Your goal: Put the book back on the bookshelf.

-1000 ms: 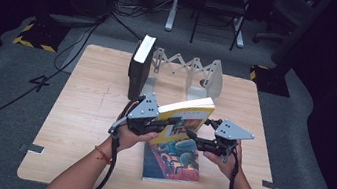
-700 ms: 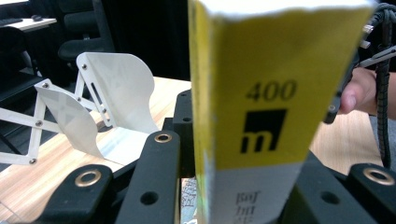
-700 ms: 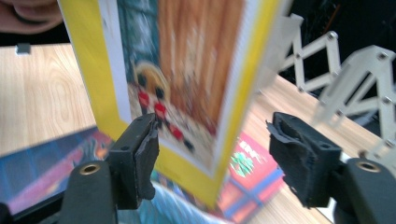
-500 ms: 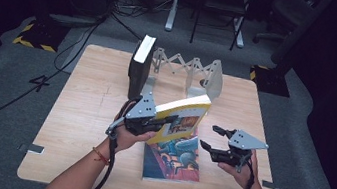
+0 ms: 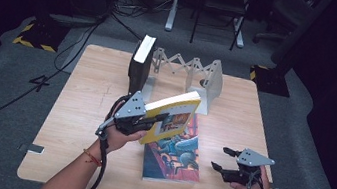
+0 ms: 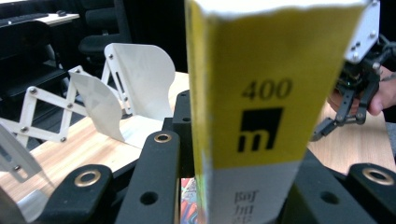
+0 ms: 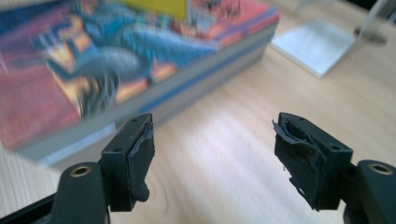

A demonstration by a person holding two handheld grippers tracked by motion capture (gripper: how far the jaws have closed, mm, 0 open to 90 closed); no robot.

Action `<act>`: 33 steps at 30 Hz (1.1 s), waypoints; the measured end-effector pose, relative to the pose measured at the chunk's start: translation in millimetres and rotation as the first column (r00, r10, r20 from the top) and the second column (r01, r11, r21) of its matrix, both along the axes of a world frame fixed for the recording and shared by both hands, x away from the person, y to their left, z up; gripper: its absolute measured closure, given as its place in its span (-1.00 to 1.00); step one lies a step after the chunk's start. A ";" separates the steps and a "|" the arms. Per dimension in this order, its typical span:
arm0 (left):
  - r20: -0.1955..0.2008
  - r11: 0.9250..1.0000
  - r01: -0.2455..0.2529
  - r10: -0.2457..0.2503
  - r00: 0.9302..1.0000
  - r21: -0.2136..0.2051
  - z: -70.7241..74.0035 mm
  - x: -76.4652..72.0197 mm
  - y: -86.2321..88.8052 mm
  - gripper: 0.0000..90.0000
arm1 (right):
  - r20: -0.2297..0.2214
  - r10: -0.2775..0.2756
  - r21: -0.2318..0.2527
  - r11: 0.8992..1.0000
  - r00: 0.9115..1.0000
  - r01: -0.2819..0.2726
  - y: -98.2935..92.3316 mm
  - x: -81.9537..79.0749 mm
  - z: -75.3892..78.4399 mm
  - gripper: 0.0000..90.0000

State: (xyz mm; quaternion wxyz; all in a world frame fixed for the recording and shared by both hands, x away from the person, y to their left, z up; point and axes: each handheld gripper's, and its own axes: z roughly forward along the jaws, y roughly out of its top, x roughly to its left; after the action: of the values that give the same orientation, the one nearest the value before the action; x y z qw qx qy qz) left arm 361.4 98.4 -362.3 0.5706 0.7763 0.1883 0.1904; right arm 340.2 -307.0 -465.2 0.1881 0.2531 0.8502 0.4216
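Observation:
My left gripper [image 5: 152, 122] is shut on a thick yellow book [image 5: 174, 113], holding it tilted above the table. In the left gripper view the yellow spine [image 6: 252, 93] stands between the two black jaws. Under it a colourful illustrated book [image 5: 174, 158] lies flat on the wood. My right gripper [image 5: 220, 158] hovers low at the table's front right, apart from both books. Its jaws have just been opening and stand open [image 7: 215, 140] with nothing between them, with the colourful book's edge [image 7: 93, 60] just beyond them.
A white folding book rack [image 5: 185, 69] stands at the back of the wooden table [image 5: 90, 98], with a black book [image 5: 140, 62] upright at its left end. The rack's white base plate [image 7: 313, 49] lies ahead of the right gripper. Chairs and cables sit behind the table.
My right gripper has let go of the yellow book's end, moved right and down toward the table's front right, and opened wider. The left gripper keeps the book, now a little higher.

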 end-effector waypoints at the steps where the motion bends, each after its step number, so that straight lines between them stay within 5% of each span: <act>1: -0.001 1.000 -0.007 0.007 1.000 0.001 0.1 -0.2 1.5 0.67 | -0.007 -0.007 -0.011 1.000 1.000 0.007 -1.5 -0.8 -3.1 -0.35; 5: 0.001 0.999 -0.040 0.040 0.999 0.001 0.3 0.7 8.4 0.67 | -0.058 -0.049 -0.016 0.999 0.997 0.048 -11.8 -1.0 -19.2 -0.37; 14: 0.001 0.989 -0.149 0.149 0.989 -0.011 1.1 8.9 24.9 0.67 | -0.061 -0.079 -0.020 0.997 0.995 0.078 -11.6 4.8 -23.7 -0.39; 17: 0.005 0.981 -0.195 0.195 0.981 -0.007 2.7 11.9 29.5 0.67 | -0.062 -0.075 -0.023 0.997 0.995 0.074 -10.1 5.3 -24.3 -0.39; 21: 0.016 0.963 -0.269 0.269 0.963 0.011 5.0 18.2 33.3 0.67 | -0.066 -0.073 -0.033 0.997 0.995 0.071 -8.2 5.6 -27.2 -0.39; 22: 0.017 0.953 -0.302 0.302 0.953 0.010 5.1 23.0 34.4 0.67 | -0.067 -0.072 -0.037 0.997 0.995 0.069 -7.6 5.9 -28.2 -0.39; 24: 0.008 0.949 -0.314 0.314 0.949 0.005 5.1 25.4 35.0 0.67 | -0.066 -0.071 -0.040 0.997 0.995 0.068 -7.2 5.9 -28.6 -0.39; 33: -0.002 0.907 -0.421 0.421 0.907 0.001 4.3 43.3 38.5 0.67 | -0.067 -0.080 -0.054 0.996 0.995 0.076 -6.0 6.3 -31.8 -0.38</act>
State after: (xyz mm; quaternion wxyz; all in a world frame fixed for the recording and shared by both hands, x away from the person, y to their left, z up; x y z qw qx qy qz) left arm 404.6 137.0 -357.9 0.5157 0.7179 0.3515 0.3083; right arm 346.5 -312.9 -497.0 0.1813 0.2955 0.8562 0.3829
